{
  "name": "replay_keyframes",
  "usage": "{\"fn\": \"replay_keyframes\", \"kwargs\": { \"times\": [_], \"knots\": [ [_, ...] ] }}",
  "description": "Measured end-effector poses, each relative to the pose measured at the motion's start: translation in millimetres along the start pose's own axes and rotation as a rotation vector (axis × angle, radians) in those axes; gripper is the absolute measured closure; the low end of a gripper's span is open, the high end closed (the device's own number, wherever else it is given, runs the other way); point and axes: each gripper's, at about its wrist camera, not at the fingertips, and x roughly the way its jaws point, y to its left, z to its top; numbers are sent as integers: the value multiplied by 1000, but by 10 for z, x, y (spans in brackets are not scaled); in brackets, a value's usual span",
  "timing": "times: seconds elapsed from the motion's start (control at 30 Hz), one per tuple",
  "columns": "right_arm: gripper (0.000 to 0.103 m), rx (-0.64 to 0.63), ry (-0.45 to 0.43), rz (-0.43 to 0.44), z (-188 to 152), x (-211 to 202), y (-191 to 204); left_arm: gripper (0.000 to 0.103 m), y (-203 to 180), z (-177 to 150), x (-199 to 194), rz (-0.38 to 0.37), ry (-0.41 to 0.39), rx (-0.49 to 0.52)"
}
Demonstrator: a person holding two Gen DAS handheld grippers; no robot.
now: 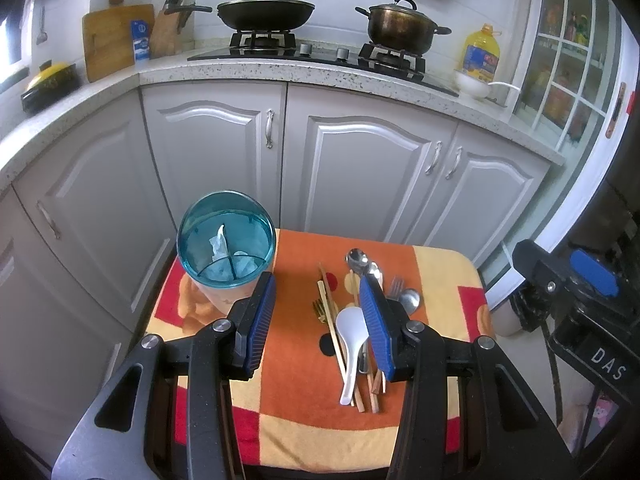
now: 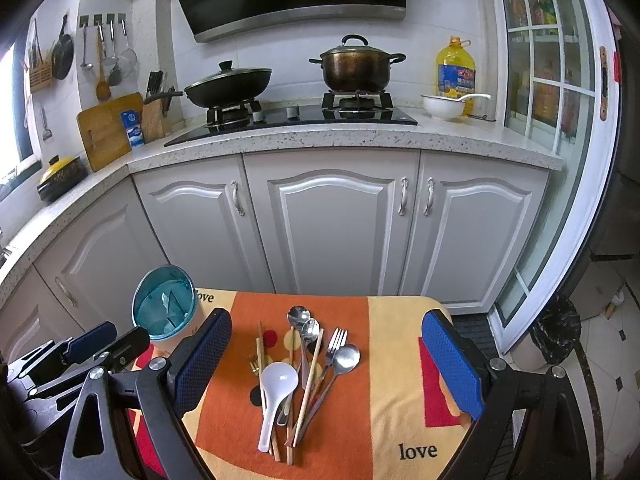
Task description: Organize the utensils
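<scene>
So basically nothing's been sorted yet, as far as I can judge. The whole pile of utensils [image 2: 304, 376] is lying loose in the middle of the towel [image 2: 400, 360]: a white plastic soup spoon [image 2: 276, 384], a few metal spoons [image 2: 346, 358], a fork [image 2: 335, 342], wooden chopsticks [image 2: 310, 384] crossed over each other, and what might be a small gold fork [image 2: 253, 363] poking out on the left, though it's mostly hidden so I can't swear to it. The blue holder [image 1: 226, 236] stands upright at the far left corner of the towel, well apart from the pile. It has dividers inside and seems to hold only a scrap of crumpled white paper or plastic, no utensils. So everything is still to do.

The left gripper [image 1: 318, 312] is wide open with nothing in it, hovering over the near side of the towel between the holder and the pile. The right gripper [image 2: 326, 368] is also spread wide and empty, with the pile sitting right in the gap between its fingers from its own camera.

The surface is a small table or stool covered with an orange, yellow and red checked towel with "love" printed on it. Behind it is a kitchen: grey-white cabinet doors [image 2: 336, 220], a speckled counter [image 2: 320, 138], a gas hob with a black wok [image 2: 228, 84] and a bronze-looking pot [image 2: 356, 66], a yellow oil bottle [image 2: 456, 68], a white bowl [image 2: 442, 106], a cutting board [image 2: 108, 130] and a knife block [image 2: 154, 114].
</scene>
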Motion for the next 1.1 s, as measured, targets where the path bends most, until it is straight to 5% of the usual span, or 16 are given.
{"fn": "replay_keyframes", "kwargs": {
  "times": [1.1],
  "knots": [
    [7,-11,41,20,-21,82,23,60,18,29,89,-1,37,-4]
  ]
}}
